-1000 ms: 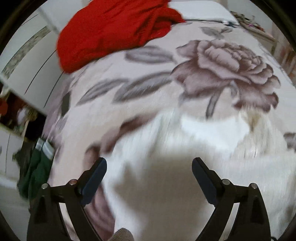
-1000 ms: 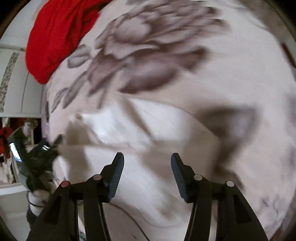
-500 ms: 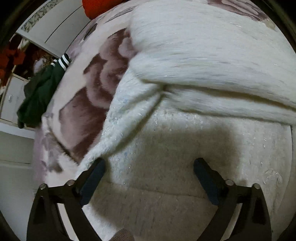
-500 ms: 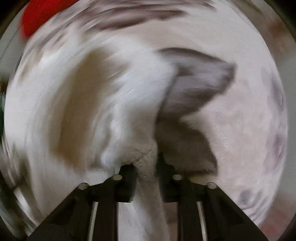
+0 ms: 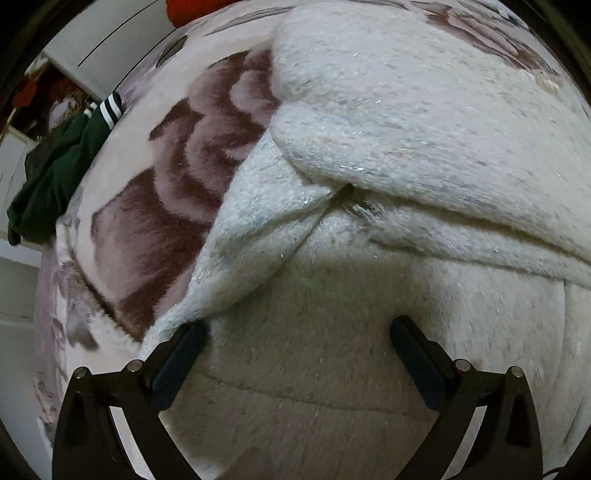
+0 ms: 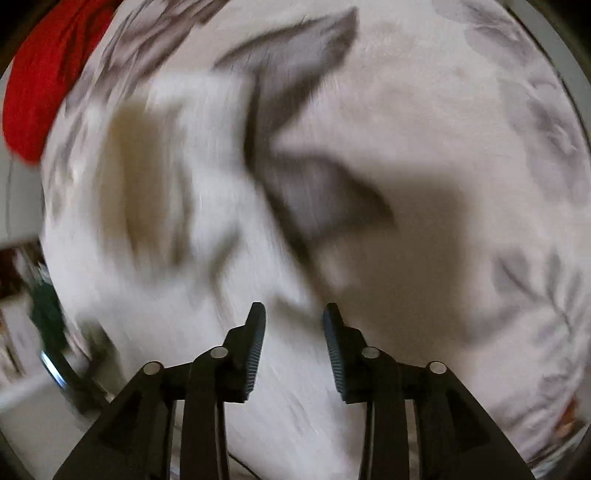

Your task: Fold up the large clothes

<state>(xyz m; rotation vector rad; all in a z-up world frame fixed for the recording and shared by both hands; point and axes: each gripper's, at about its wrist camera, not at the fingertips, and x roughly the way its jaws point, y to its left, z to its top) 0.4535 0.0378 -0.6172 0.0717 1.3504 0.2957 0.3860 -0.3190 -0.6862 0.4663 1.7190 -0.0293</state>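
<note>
Through your left wrist camera, your left gripper (image 5: pixel 297 334) points steeply down with its jaws spread as wide as they go, and nothing is pinched between them; both fingertips sit low against the fuzzy white garment (image 5: pixel 388 155), which fills the middle and right of this view. The garment lies on the floral blanket (image 5: pixel 162 206), with a thick fold running across it from the left edge toward the right, and a flatter, shadowed layer lying nearest the gripper. To the left, a large brown rose print shows on the blanket beside the garment's edge. Farther left, a dark green garment (image 5: pixel 48 177) with white-striped cuff hangs off the blanket's edge, and at the far top a sliver of a red garment (image 5: pixel 192 9) peeks in. Through your right wrist camera, the view is smeared by motion. Your right gripper (image 6: pixel 294 314) has its jaws at a narrow gap and opening, with nothing gripped between the pads. The white garment (image 6: pixel 155 192) appears as a pale blurred mass to the left of the gripper, on the same blanket (image 6: pixel 461 110). The red garment (image 6: pixel 40 81) sits at the far left.
</note>
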